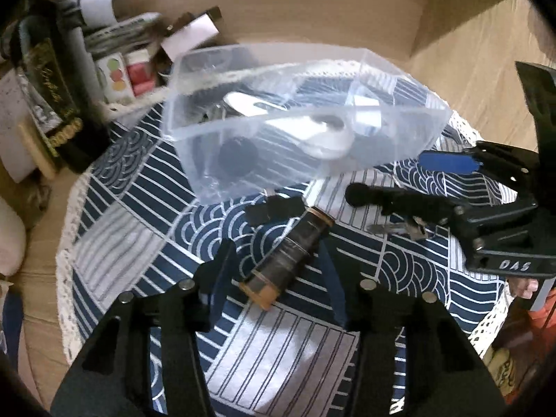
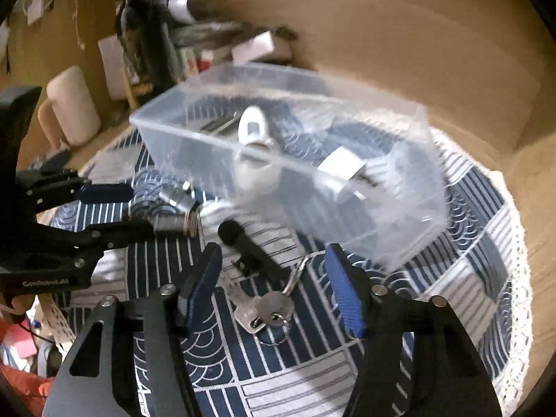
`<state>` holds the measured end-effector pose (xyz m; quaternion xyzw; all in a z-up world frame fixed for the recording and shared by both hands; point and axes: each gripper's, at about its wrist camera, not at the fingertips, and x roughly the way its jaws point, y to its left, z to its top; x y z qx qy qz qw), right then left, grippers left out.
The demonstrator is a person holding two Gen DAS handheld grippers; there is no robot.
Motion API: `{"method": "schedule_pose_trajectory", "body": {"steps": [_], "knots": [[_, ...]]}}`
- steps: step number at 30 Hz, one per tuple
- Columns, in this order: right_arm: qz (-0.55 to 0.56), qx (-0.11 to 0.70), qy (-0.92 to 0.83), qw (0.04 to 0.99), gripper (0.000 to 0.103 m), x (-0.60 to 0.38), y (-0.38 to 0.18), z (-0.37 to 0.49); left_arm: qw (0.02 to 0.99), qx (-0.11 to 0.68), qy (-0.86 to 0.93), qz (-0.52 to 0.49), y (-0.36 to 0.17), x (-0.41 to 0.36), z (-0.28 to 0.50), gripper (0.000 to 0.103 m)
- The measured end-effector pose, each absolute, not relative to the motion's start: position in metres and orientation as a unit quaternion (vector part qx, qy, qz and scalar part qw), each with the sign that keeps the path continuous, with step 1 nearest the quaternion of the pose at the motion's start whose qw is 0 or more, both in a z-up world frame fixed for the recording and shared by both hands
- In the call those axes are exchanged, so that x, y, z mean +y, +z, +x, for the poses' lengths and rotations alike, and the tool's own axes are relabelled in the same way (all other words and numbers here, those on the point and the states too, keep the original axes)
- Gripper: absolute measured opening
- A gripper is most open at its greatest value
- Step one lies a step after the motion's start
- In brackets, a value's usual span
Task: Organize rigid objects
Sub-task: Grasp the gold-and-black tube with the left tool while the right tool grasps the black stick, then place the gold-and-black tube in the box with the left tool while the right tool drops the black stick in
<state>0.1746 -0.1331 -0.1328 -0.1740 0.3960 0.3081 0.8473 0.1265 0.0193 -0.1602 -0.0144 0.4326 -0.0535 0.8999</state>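
A clear plastic box (image 1: 399, 132) (image 2: 208, 146) stands on a blue patterned cloth and holds a white plug (image 2: 342, 168), a white oval piece (image 2: 253, 128) and other small items. My left gripper (image 1: 281, 260) is open around a dark cylinder with brass rings (image 1: 295, 253), which lies flat between the fingers; the cylinder also shows in the right wrist view (image 2: 177, 220). My right gripper (image 2: 274, 281) is open over a black stick-shaped fob (image 2: 253, 246) with keys (image 2: 264, 309) on a ring. The fob and keys also show in the left wrist view (image 1: 392, 201).
The round blue and white cloth (image 1: 271, 351) covers a small table beside a cardboard wall (image 1: 312, 10). Boxes, papers and a dark bottle (image 1: 48, 104) crowd the back left. A pale cylinder (image 2: 73, 104) stands at the left.
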Motion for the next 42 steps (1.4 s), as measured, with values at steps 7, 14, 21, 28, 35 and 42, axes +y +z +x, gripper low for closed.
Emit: {"method": "schedule_pose_trajectory", "body": {"steps": [7, 14, 21, 28, 35, 42], "knots": [[-0.177, 0.423, 0.317, 0.83, 0.033, -0.126, -0.147, 0.189, 0.894, 0.443, -0.07, -0.006, -0.171, 0.011, 0.136, 0.036], [-0.176, 0.406, 0.319, 0.838, 0.033, -0.13, -0.144, 0.178, 0.898, 0.432, -0.078, 0.003, -0.17, 0.004, 0.124, 0.023], [-0.165, 0.374, 0.314, 0.857, 0.033, -0.136, -0.124, 0.164, 0.91, 0.41, -0.066, -0.014, -0.156, 0.013, 0.11, 0.023], [-0.147, 0.329, 0.308, 0.881, 0.033, -0.146, -0.09, 0.153, 0.929, 0.365, -0.058, -0.017, -0.124, 0.021, 0.1, 0.023], [-0.135, 0.284, 0.284, 0.906, 0.033, -0.156, -0.057, 0.16, 0.945, 0.323, -0.049, -0.023, -0.09, 0.027, 0.107, 0.023], [-0.121, 0.259, 0.259, 0.923, 0.033, -0.165, -0.036, 0.177, 0.955, 0.292, -0.045, -0.033, -0.063, 0.034, 0.122, 0.023]]}}
